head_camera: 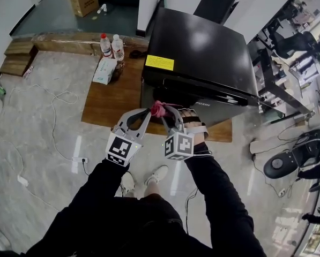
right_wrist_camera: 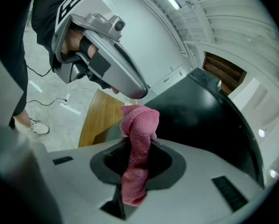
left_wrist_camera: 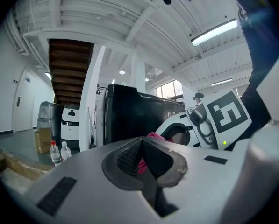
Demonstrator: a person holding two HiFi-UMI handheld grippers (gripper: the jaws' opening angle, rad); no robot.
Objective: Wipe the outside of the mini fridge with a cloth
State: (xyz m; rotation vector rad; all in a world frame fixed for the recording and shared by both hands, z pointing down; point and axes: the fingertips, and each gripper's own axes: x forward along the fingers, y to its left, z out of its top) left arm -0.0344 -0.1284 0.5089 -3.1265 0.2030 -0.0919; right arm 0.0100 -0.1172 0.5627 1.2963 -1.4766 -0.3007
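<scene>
Holding both arms forward and low, close together, we have the right claw (head_camera: 164, 116) clenched on the pink cloth (head_camera: 157, 109), the left claw (head_camera: 147, 112) pinched shut on that cloth's upper end, the 2 tips meeting just before the front of the black mini fridge (head_camera: 202, 47) on its wooden board (head_camera: 109, 103).

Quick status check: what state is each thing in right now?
pink cloth: bunched, pinched between both grippers.
right gripper: shut on pink cloth.
left gripper: shut on pink cloth.
mini fridge: upright, door closed.
water bottles: upright, capped.
</scene>
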